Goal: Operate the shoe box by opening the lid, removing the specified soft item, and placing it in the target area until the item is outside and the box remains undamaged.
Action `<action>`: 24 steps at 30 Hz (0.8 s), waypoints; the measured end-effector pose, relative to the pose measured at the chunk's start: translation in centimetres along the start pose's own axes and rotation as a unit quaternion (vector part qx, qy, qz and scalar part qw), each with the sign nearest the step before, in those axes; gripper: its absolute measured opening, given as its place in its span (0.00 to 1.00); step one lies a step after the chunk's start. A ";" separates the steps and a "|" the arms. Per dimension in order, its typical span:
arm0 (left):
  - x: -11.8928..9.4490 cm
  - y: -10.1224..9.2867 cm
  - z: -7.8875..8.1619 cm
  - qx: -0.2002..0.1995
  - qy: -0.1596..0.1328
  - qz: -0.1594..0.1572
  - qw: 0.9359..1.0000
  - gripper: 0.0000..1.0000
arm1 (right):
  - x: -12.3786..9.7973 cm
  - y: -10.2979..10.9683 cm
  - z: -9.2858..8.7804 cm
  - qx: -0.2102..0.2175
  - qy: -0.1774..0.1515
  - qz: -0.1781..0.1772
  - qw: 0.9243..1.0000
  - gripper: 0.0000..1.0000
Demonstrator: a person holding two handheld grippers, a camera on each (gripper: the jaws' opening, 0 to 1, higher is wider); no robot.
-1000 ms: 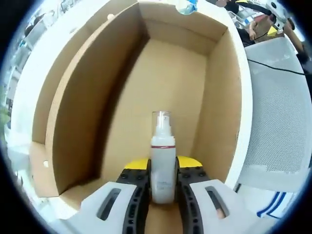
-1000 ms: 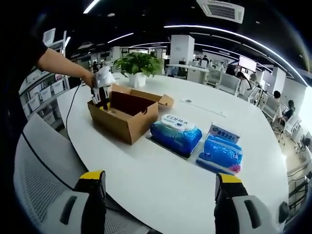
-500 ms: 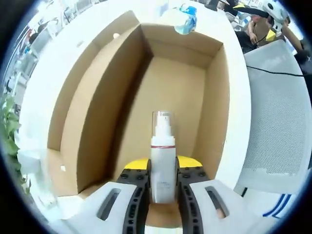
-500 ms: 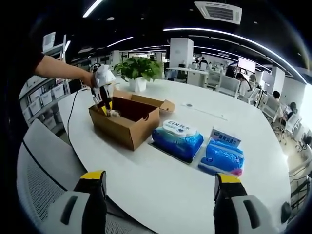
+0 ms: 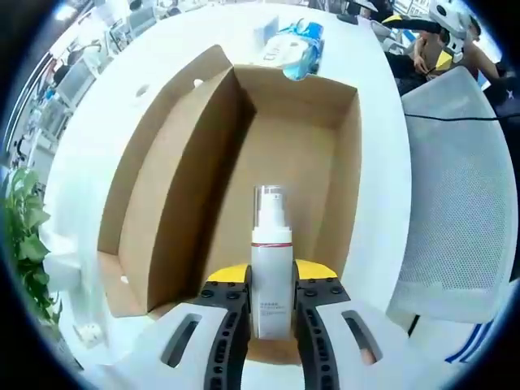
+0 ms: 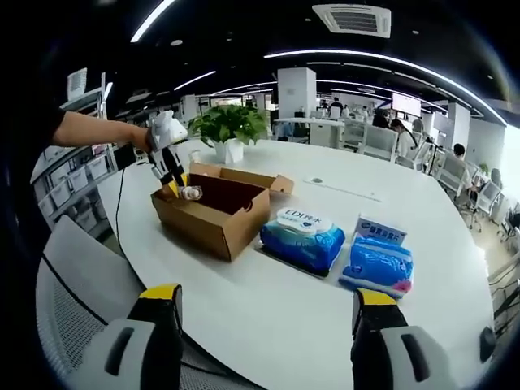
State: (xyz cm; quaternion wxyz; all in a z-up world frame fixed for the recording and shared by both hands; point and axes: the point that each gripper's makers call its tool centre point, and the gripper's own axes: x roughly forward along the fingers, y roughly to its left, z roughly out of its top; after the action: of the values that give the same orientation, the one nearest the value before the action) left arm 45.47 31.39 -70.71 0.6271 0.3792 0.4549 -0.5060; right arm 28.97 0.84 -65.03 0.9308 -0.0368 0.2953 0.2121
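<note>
The white bench (image 6: 325, 305) fills the middle of the right gripper view, where the open shoe box (image 6: 213, 207) stands left of centre beside two blue wipe packs (image 6: 307, 238) lying toward the right. The box's lid (image 5: 166, 162) is already folded back at the left of the left gripper view, so the opening step looks done. The left gripper (image 5: 271, 313), fingers pinching a white spray bottle (image 5: 270, 272), holds it above the bare box floor at lower centre, so setting it down in the target area seems left, while the right gripper (image 6: 258, 321) hangs with fingers spread wide at the bottom of its view.
</note>
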 end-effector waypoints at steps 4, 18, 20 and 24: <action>-0.7 -0.2 0.5 0.006 -0.008 0.004 1.000 0.17 | 0.1 0.4 0.3 0.004 0.000 0.005 1.000 0.85; -3.4 -1.8 2.5 0.036 -0.040 0.014 0.998 0.17 | 0.4 1.8 1.4 0.006 -0.003 0.019 1.000 0.82; -3.6 -2.2 2.9 0.041 -0.044 0.014 0.998 0.17 | 0.5 1.9 1.5 0.006 -0.002 0.019 1.000 0.82; -3.9 -2.8 3.3 0.049 -0.048 0.016 0.997 0.17 | 0.4 2.3 1.9 0.011 -0.006 0.025 1.000 0.82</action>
State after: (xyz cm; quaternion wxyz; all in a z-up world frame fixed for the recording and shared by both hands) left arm 43.08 28.84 -66.07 0.6368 0.3924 0.3925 -0.5352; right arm 29.30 3.49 -63.61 0.9274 -0.0181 0.2926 0.2322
